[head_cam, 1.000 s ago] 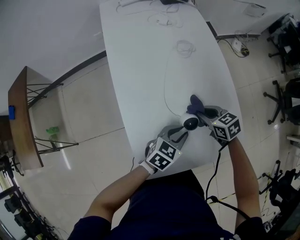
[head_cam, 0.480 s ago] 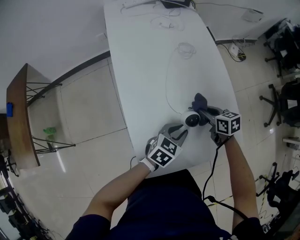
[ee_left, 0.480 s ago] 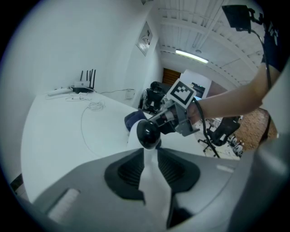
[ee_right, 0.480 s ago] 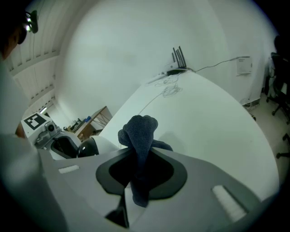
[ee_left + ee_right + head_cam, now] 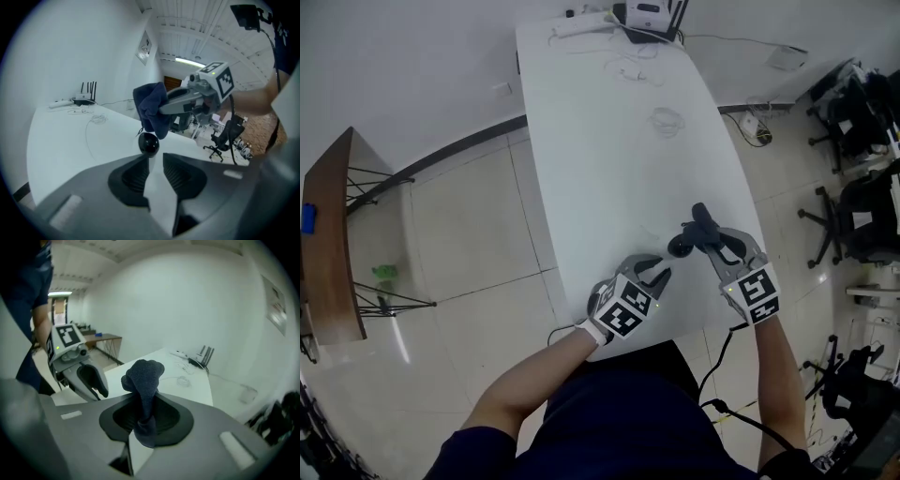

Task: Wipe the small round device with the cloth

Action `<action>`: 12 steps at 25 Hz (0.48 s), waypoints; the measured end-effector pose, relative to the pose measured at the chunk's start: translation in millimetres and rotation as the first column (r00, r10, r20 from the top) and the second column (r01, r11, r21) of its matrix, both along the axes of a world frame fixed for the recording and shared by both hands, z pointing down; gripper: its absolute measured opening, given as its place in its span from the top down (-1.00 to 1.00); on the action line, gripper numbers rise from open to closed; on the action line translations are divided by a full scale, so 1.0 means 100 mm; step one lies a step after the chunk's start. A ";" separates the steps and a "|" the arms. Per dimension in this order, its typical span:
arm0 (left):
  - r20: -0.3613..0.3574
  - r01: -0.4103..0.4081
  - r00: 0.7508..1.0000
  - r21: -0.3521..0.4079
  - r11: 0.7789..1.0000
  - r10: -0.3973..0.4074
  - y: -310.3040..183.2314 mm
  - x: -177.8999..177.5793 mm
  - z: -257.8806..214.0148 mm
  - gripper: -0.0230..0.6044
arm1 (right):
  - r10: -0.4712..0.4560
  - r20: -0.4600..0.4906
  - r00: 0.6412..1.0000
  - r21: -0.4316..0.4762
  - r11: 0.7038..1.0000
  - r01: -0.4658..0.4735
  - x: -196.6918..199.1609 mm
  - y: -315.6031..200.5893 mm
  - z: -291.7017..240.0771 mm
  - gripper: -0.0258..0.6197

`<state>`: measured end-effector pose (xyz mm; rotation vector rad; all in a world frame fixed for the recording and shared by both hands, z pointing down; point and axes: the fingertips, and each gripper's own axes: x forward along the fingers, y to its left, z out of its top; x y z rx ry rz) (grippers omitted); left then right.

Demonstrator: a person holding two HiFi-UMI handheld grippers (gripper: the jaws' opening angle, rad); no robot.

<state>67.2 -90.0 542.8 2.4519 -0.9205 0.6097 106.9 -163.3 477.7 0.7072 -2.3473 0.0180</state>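
The small round device [image 5: 680, 247], white with a black glossy front [image 5: 149, 143], sits at the tips of my left gripper [image 5: 659, 269], which is shut on it just above the white table [image 5: 609, 159] near its front edge. My right gripper [image 5: 705, 231] is shut on a bunched dark blue cloth [image 5: 700, 217]. The cloth [image 5: 143, 378] sticks up from between its jaws. In the left gripper view the cloth [image 5: 151, 110] hangs close above and behind the device, with the right gripper [image 5: 187, 98] coming in from the right.
A thin white cable [image 5: 86, 136] trails over the table toward a coil [image 5: 667, 120]. At the far end stand a router with antennas [image 5: 649, 14] and a power strip [image 5: 581, 23]. A wooden side table [image 5: 328, 234] is left, office chairs [image 5: 853, 216] right.
The right gripper has lifted and rolled, taking the cloth up off the device. The left gripper rose slightly with the device. The head view has shifted.
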 end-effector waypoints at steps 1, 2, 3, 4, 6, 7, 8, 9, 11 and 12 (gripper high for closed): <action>0.002 -0.005 1.000 0.004 1.000 0.005 0.00 0.02 -0.01 0.63 | -0.058 -0.051 0.997 0.030 0.998 0.059 -0.09 0.07 -0.02 0.72; 0.005 -0.009 1.000 0.006 1.000 0.009 0.00 0.05 -0.02 0.63 | -0.106 -0.098 0.990 0.048 0.993 0.111 -0.16 0.12 -0.02 0.72; 0.007 -0.009 1.000 0.008 1.000 0.009 0.00 0.09 -0.03 0.63 | -0.148 -0.142 0.979 0.059 0.986 0.157 -0.20 0.16 0.00 0.72; 0.009 -0.007 1.000 0.010 1.000 0.007 0.00 0.12 -0.04 0.62 | -0.185 -0.182 0.966 0.065 0.978 0.199 -0.24 0.18 0.03 0.72; 0.024 0.003 1.000 0.024 1.000 -0.003 0.00 0.15 -0.05 0.63 | -0.252 -0.242 0.937 0.064 0.959 0.274 -0.29 0.18 0.11 0.72; 0.037 0.010 0.999 0.035 0.999 -0.012 -0.01 0.16 -0.04 0.63 | -0.282 -0.263 0.923 0.060 0.950 0.307 -0.31 0.17 0.15 0.72; 0.049 0.020 0.999 0.044 0.999 -0.022 -0.02 0.17 -0.03 0.63 | -0.310 -0.279 0.909 0.051 0.940 0.336 -0.33 0.14 0.20 0.72; 0.056 0.030 0.998 0.047 0.998 -0.033 -0.02 0.19 -0.01 0.63 | -0.335 -0.287 0.897 0.037 0.932 0.360 -0.34 0.10 0.24 0.72; 0.063 0.044 0.997 0.036 0.998 -0.046 0.00 0.24 0.04 0.63 | -0.375 -0.277 0.885 -0.012 0.922 0.387 -0.34 0.00 0.32 0.72; 0.068 0.049 0.996 0.027 0.998 -0.050 0.01 0.26 0.07 0.63 | -0.391 -0.261 0.883 -0.045 0.918 0.394 -0.33 -0.05 0.36 0.72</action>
